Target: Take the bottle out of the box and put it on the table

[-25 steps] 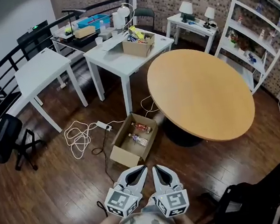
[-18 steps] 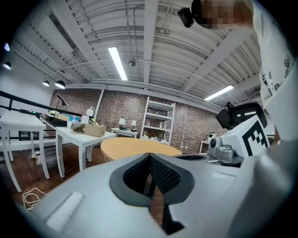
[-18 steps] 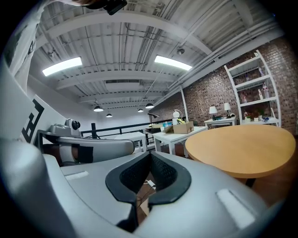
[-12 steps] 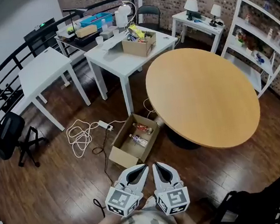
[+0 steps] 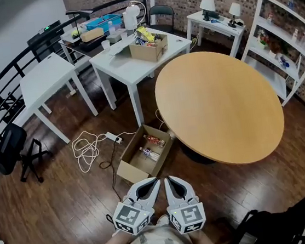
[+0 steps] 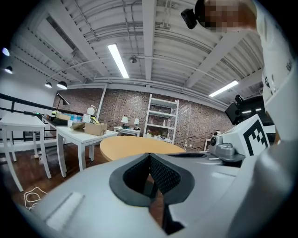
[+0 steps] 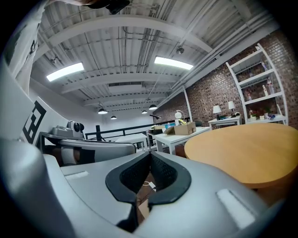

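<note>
Head view: the cardboard box (image 5: 127, 172) sits open on the floor, just left of the round surface (image 5: 219, 105), with the bottle (image 5: 148, 153) lying inside. The left hand-held gripper (image 5: 152, 184) and right hand-held gripper (image 5: 171, 181) — both closed, empty — hover side by side near the box's near edge, not touching the bottle.

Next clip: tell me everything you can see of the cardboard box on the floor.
The cardboard box is plain brown and open at the top, with its flaps folded outward. It sits flat on the dark wood floor, turned at an angle, beside the edge of the round table. Inside lie a few small items, among them what look like bottles on their sides; finer detail is too small to tell. A white power strip lies on the floor nearby, apart from it.
</note>
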Motion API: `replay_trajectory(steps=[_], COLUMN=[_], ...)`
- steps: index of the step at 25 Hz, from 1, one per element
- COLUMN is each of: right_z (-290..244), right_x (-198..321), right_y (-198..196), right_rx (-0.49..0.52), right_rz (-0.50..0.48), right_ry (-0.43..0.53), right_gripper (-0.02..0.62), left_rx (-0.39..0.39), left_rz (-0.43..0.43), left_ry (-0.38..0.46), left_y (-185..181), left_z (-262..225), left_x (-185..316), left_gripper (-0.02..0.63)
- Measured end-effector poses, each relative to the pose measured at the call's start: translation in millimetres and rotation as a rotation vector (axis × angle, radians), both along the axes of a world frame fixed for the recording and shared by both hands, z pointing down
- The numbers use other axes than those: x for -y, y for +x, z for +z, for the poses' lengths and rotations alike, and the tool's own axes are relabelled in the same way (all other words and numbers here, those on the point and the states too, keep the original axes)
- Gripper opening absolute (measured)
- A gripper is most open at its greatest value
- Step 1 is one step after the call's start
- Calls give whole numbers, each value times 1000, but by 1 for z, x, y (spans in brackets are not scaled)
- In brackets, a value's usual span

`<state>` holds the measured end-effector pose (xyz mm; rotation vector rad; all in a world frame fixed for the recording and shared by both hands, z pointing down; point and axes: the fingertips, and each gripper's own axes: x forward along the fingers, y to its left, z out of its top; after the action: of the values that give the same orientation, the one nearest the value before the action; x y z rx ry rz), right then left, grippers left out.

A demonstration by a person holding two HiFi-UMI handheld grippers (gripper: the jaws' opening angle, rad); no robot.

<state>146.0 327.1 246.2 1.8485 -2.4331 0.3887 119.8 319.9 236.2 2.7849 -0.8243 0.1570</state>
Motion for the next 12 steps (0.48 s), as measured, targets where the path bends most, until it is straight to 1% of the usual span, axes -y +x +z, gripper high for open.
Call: replay_trajectory(steps=[5,12], right_z=[5,11], right_x=[6,31], right_y=[4,5], right_rx=[0,-4], right_rz=[-7,-14], right_ry=[-12,-31], right_gripper=[-1,0], left_rx=[-12,-23], left_rz=[-2,-20], left_ry=[-7,-24], left_y=[7,6], left_z=[2,10], left_x=[8,34], left_gripper=[-3,-3])
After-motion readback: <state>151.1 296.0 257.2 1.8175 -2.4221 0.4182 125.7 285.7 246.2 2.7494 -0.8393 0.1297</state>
